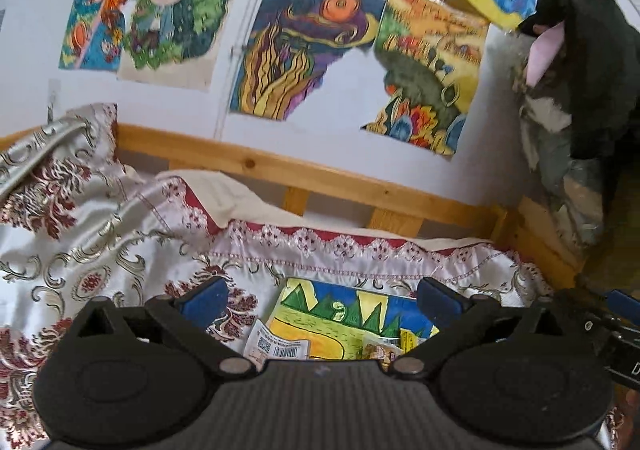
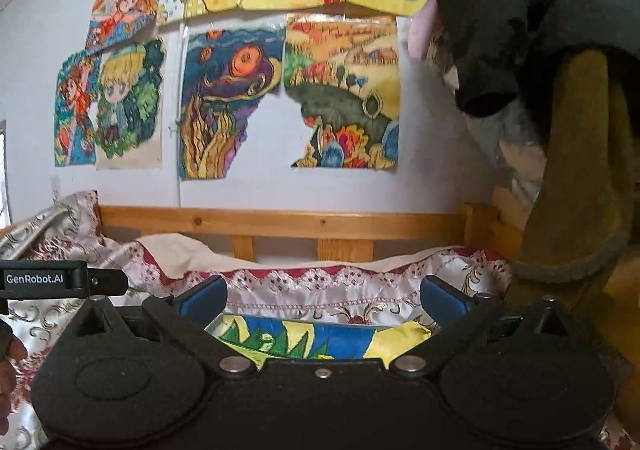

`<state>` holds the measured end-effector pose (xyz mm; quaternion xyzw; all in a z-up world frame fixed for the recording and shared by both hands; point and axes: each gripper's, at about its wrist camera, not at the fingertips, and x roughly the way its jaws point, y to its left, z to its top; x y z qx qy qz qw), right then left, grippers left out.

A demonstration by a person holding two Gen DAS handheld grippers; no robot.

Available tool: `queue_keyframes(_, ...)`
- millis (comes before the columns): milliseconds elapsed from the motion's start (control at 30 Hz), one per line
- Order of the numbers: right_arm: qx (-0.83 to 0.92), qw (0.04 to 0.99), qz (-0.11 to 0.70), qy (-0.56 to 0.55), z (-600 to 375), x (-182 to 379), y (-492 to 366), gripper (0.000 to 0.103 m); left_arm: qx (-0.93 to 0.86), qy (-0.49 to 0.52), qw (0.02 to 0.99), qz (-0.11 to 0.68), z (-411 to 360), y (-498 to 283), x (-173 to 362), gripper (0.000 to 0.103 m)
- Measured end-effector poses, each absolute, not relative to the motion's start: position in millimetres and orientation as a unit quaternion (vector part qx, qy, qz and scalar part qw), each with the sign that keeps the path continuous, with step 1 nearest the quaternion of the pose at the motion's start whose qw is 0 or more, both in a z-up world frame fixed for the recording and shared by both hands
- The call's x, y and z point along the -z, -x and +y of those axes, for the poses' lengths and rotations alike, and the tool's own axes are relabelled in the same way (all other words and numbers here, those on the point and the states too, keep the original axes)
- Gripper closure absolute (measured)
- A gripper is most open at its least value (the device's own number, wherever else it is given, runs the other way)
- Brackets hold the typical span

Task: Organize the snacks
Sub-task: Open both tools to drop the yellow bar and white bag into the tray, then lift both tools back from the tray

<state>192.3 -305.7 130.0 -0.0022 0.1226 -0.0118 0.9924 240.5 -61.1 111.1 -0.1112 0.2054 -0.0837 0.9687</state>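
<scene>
In the left wrist view my left gripper (image 1: 322,300) stands open with nothing between its blue pads (image 1: 204,298). Below it, a coloured drawing sheet (image 1: 320,314) lies on the bedspread. A white snack packet with a barcode (image 1: 276,346) and a yellow snack packet (image 1: 384,348) rest on the sheet, partly hidden by the gripper body. My right gripper (image 2: 322,302) is also open and empty above the same drawing sheet (image 2: 320,334). Each gripper shows at the edge of the other's view: the right one (image 1: 616,314) and the left one (image 2: 60,278).
A patterned silver and red bedspread (image 1: 100,234) covers the bed. A wooden rail (image 2: 280,223) runs behind it below a wall of drawings (image 2: 232,97). Dark clothes (image 2: 520,29) hang at the right. Part of a hand (image 2: 10,362) shows at the left edge.
</scene>
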Motion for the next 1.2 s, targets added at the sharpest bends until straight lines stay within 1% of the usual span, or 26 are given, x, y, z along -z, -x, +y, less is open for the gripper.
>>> queue_keyframes(267,0.028,0.995,0.094,-0.021,-301,-139,-144,0.001,0.068,0.084,0.980,0.167,-62,-198,-118,0.001)
queue_keyframes(600,0.044,0.995,0.082,-0.046,-301,-134,-97,0.001,0.061,0.085,0.981,0.161,-54,-161,-113,0.001)
queue_keyframes(833,0.041,0.995,0.083,-0.037,-296,-128,-69,0.001,0.054,0.086,0.981,0.164,-45,-136,-102,0.001)
queue_keyframes(1033,0.041,0.994,0.094,-0.033,-289,-116,-49,0.001,0.048,0.070,0.985,0.149,-44,-109,-86,0.001)
queue_keyframes(1200,0.045,0.993,0.102,-0.028,-283,-107,-32,0.001,0.052,0.070,0.983,0.159,-43,-94,-75,0.001)
